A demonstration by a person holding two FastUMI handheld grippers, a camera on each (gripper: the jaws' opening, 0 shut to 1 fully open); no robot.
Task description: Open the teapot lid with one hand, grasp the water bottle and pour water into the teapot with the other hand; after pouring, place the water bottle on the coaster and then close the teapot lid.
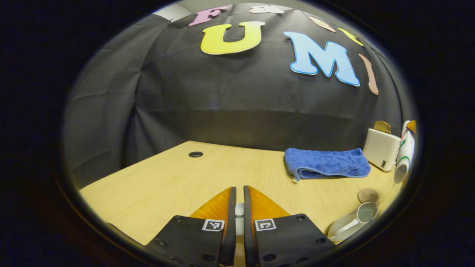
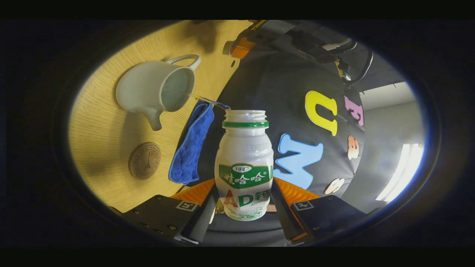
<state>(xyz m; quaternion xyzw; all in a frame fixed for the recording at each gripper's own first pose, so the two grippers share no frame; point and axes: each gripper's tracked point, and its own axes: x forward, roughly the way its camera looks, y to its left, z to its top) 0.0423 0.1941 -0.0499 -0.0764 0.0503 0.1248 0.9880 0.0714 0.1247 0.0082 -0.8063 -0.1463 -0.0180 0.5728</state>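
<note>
While the right gripper (image 2: 243, 207) has its fingers clamped on the water bottle (image 2: 245, 163), tipped toward the teapot (image 2: 148, 91), the teapot sits lidless on the light wood-grain worktop (image 2: 100, 141), at 10 o'clock in the right gripper view. Round coaster (image 2: 144, 160) lies just beside its spout, at 8 o'clock; blue towel (image 2: 191, 148) lies next to both. Left gripper (image 1: 239, 202) holds a small pale piece between its fingers, likely the lid, cannot tell for sure. In the left gripper view a cream box (image 1: 381, 149) stands by the black cloth wall (image 1: 207, 92) at 3 o'clock; a cable hole (image 1: 195, 154) shows at the worktop's back edge.
</note>
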